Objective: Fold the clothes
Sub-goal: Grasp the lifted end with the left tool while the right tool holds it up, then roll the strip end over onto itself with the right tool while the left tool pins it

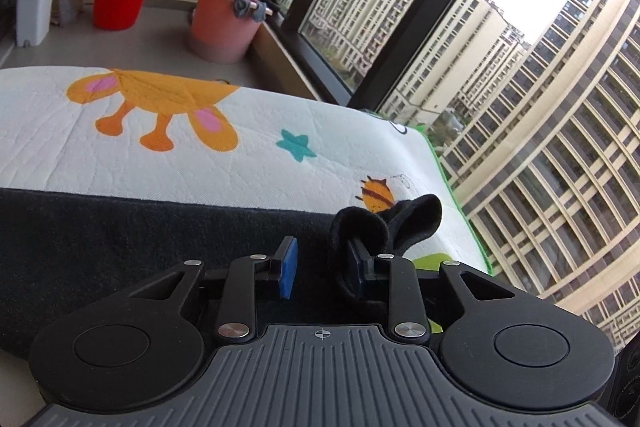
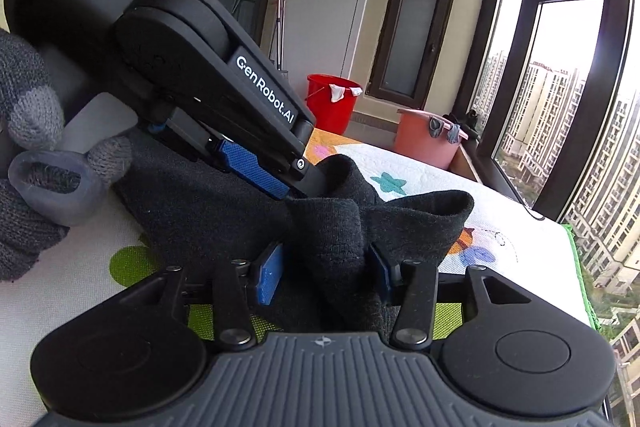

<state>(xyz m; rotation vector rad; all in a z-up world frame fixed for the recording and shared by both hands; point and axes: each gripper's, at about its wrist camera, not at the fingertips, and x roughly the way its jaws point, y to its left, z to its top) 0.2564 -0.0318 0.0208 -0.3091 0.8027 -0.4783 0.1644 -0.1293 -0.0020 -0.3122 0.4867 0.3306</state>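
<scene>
A fuzzy black cloth [image 2: 224,211] lies bunched on the quilted cartoon-print mat [image 1: 240,131]. Left gripper [image 1: 322,269] fingers stand apart, cloth draped over one; right gripper [image 2: 326,273] fingers stand apart around a thick fold

bright window daylight — fisheye-bent edges
</scene>
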